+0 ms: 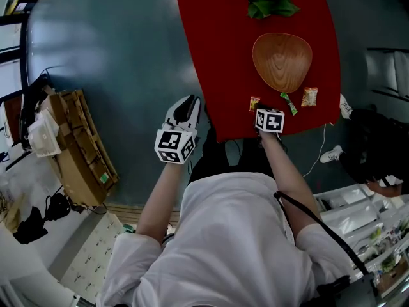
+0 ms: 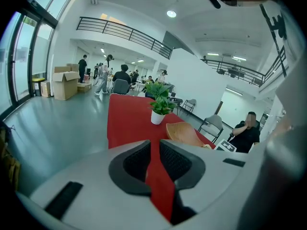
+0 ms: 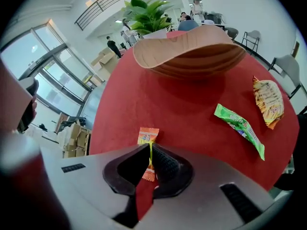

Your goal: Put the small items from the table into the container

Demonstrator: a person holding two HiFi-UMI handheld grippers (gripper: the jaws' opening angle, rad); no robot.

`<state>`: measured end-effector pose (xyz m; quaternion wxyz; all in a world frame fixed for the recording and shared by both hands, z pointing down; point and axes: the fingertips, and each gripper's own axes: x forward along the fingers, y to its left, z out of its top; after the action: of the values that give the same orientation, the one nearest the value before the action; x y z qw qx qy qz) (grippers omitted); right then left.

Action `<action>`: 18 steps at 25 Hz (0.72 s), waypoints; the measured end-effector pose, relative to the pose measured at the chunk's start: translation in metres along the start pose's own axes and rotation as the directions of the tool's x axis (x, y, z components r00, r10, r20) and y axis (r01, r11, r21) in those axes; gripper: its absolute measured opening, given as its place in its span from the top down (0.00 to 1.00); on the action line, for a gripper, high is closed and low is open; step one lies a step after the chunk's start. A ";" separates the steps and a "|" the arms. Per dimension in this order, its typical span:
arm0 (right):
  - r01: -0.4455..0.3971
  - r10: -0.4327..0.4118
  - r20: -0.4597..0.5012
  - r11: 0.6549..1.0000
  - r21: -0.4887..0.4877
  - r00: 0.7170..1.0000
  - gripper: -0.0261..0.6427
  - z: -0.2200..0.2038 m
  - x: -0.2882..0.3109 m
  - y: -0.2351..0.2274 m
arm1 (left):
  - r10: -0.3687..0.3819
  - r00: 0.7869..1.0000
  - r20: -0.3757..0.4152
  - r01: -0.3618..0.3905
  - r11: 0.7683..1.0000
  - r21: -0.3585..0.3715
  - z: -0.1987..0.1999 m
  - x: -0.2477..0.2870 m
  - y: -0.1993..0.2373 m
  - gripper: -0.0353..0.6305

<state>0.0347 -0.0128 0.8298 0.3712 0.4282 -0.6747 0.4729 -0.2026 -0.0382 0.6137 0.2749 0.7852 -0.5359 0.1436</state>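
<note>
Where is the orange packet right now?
The orange packet lies on the red cloth, pinched by the right gripper; in the right gripper view it is left of the green packet, nearer than the wooden bowl.

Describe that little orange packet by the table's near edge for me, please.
The orange packet is a small, flat wrapper, shiny like plastic foil, with crimped ends and print too small to read. It lies on the red tablecloth near the front edge, short of the wooden bowl. The right gripper is shut on its near end; the far end rests on the cloth.
</note>
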 end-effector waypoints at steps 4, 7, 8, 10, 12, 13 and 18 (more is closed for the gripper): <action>-0.038 0.038 0.010 0.999 0.000 0.999 0.92 0.008 -0.007 0.000 | -0.004 1.000 0.010 0.004 1.000 0.001 0.004 0.005 -0.004 0.88; -0.053 0.053 0.031 0.999 -0.002 0.998 0.92 0.018 -0.020 0.000 | -0.012 1.000 0.023 0.012 1.000 0.008 0.012 0.008 -0.009 0.88; -0.058 0.058 0.040 0.998 -0.004 0.998 0.92 0.022 -0.025 0.001 | -0.014 1.000 0.027 0.014 1.000 0.011 0.016 0.009 -0.011 0.88; -0.076 0.077 0.066 0.997 -0.014 0.995 0.92 0.032 -0.037 0.004 | -0.022 0.999 0.036 0.021 1.000 0.015 0.024 0.011 -0.016 0.88; -0.105 0.108 0.102 0.994 -0.029 0.989 0.92 0.047 -0.049 0.008 | -0.032 0.998 0.046 0.031 0.999 0.022 0.033 0.016 -0.022 0.88; -0.117 0.120 0.117 0.993 -0.034 0.986 0.92 0.054 -0.056 0.010 | -0.037 0.998 0.051 0.036 0.999 0.027 0.037 0.018 -0.025 0.88; -0.122 0.130 0.192 0.991 -0.052 0.973 0.92 0.089 -0.093 0.006 | -0.063 0.995 0.080 0.060 0.997 0.047 0.060 0.023 -0.039 0.88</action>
<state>0.0535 -0.0753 0.7188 0.2810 0.4213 -0.7428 0.4379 -0.1616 -0.0803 0.5663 0.2396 0.8125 -0.5189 0.1149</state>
